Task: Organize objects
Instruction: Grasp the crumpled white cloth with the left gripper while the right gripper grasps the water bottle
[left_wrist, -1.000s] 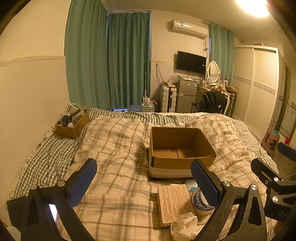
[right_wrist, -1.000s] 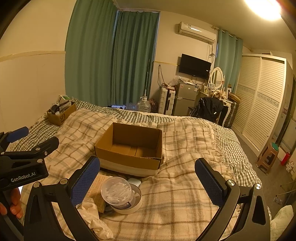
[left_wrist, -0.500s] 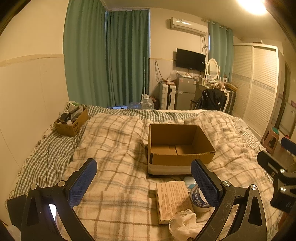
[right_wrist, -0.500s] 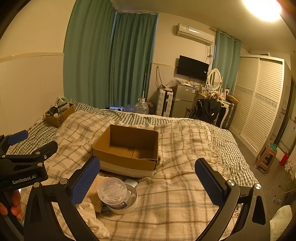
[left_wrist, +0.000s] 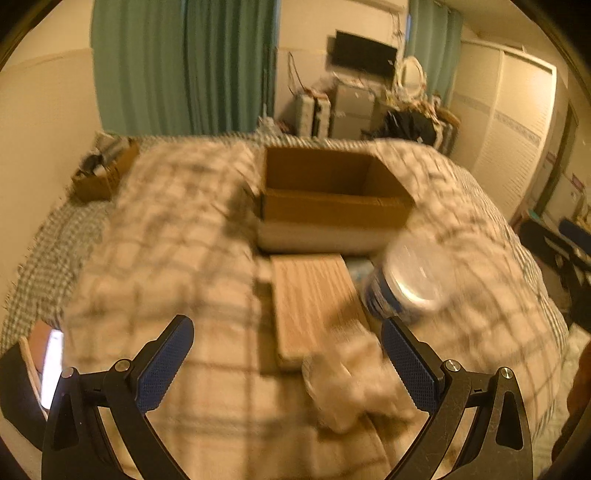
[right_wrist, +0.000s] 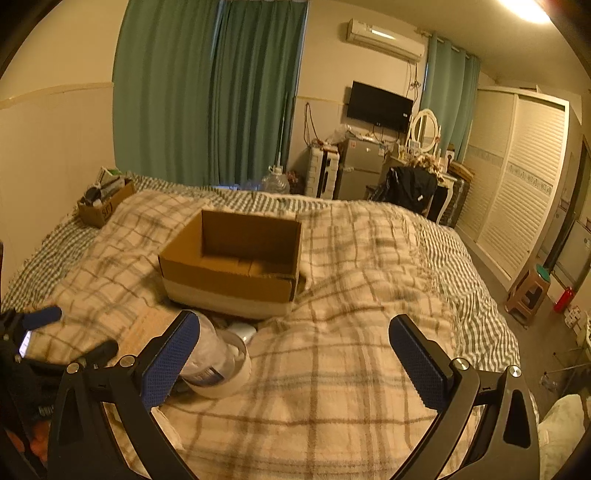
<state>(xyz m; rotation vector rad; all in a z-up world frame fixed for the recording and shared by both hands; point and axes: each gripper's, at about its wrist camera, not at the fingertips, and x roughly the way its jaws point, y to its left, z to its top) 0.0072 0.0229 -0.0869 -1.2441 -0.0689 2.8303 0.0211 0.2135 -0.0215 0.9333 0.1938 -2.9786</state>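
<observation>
Lying on the blanket (right_wrist: 332, 369): 1 cardboard box (right_wrist: 236, 266), 1 flat carton (left_wrist: 314, 302), 1 jar (left_wrist: 410, 280); both jaws released.

Warm, dim yellow light comes from a glaring ceiling lamp (right_wrist: 526, 9). The left wrist view is motion-blurred; both views bend and darken at the edges.

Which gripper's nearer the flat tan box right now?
Left. The left gripper hovers over the near end of the tan box, jaws open, box between them. The right gripper is off to its right, beyond the jar, jaws open.
</observation>
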